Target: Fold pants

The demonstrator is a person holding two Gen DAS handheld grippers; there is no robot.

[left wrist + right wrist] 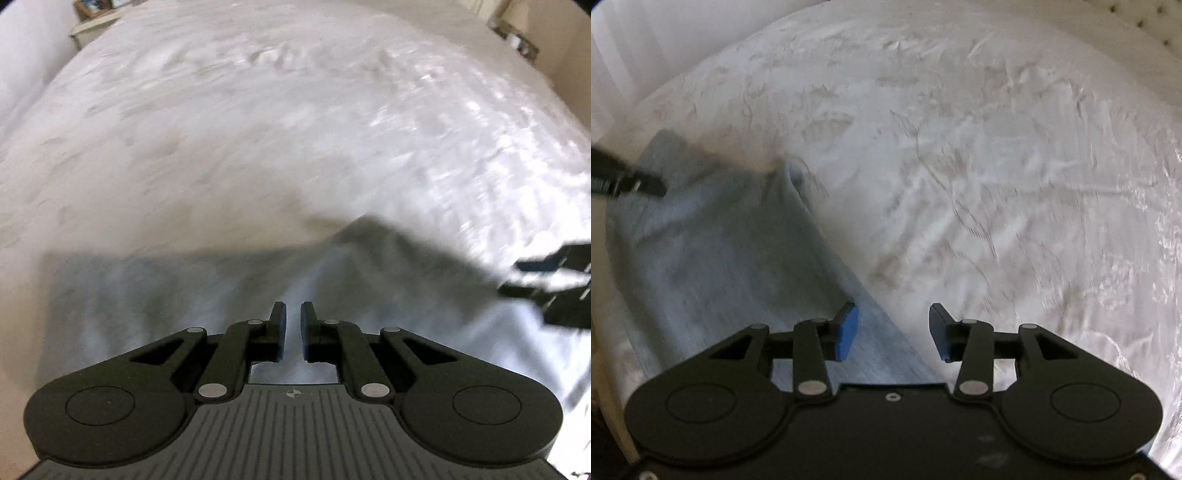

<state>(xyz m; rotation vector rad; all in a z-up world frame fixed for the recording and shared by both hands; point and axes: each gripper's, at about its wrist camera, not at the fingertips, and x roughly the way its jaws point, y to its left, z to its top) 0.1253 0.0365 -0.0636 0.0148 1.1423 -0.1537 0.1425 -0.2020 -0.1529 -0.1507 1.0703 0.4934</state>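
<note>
Two black tongs hang over a wrinkled white bedspread (960,166) with a faint sheen. Below them we see the pants (713,251), soft blue-grey cloth lying flat in a broad, blurred sheet; in the right view their long side runs from the near edge up and to the left. Our left tong (293,325) has its jaws nearly together above the cloth, gripping nothing. Our right tong (894,330) stands partly open and empty, over the cloth's right edge.
</note>
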